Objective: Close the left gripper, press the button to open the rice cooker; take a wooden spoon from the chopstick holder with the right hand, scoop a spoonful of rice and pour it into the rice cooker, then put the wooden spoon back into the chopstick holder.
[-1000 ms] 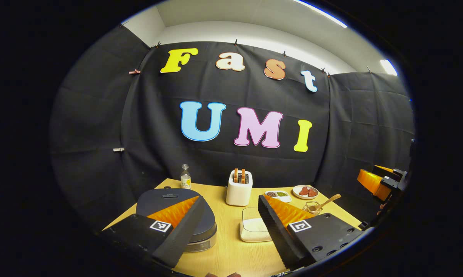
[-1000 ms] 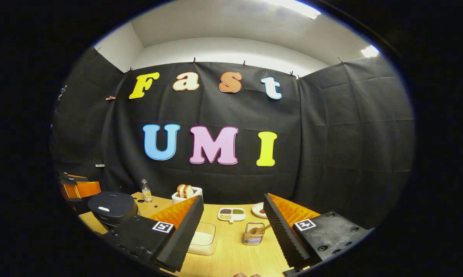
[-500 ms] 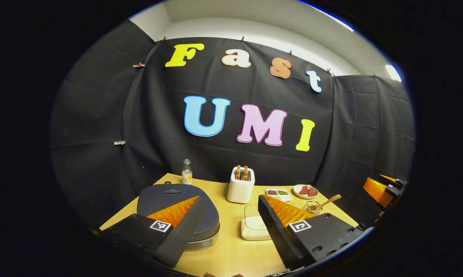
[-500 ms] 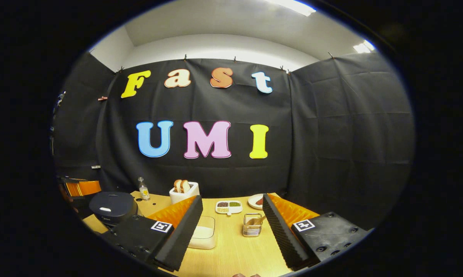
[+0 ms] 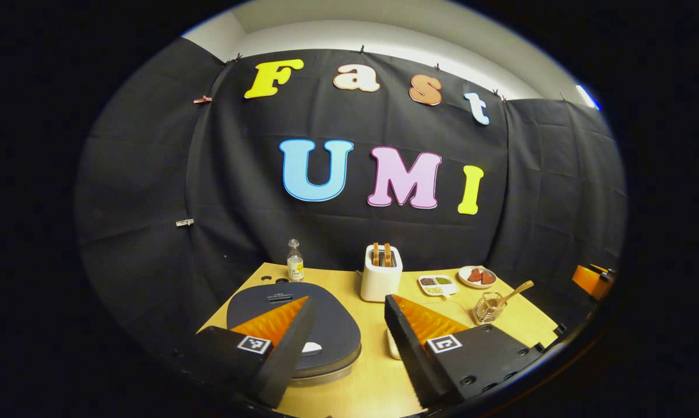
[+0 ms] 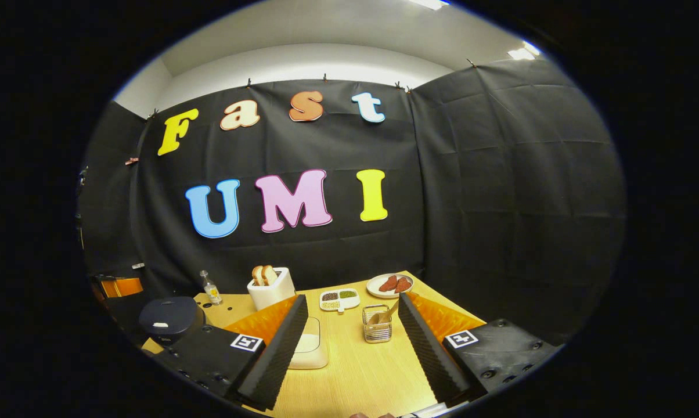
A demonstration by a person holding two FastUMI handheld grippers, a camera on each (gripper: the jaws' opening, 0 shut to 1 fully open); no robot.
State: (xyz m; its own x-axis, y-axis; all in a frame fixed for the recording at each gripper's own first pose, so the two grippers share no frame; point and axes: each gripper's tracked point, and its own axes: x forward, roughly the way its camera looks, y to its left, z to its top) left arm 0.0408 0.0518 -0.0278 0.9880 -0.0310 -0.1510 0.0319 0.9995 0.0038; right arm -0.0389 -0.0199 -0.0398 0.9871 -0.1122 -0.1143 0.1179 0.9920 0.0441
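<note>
Left gripper (image 5: 346, 339) now nearer the rice cooker (image 5: 303, 325) (lid down), fingers spread, right gripper (image 6: 352, 342) also spread, wooden spoon (image 6: 385, 313) in chopstick holder (image 6: 377, 331) just ahead.

**Colours on the booth table**

The rice cooker (image 5: 303, 325) was dark grey with a silver band. The toaster (image 5: 381, 281) was white, the table (image 6: 355, 371) pale wood-grained, the plate (image 6: 378, 286) white under red pieces.

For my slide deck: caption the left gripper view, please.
Open left gripper above the closed dark grey rice cooker on the wooden table.
</note>
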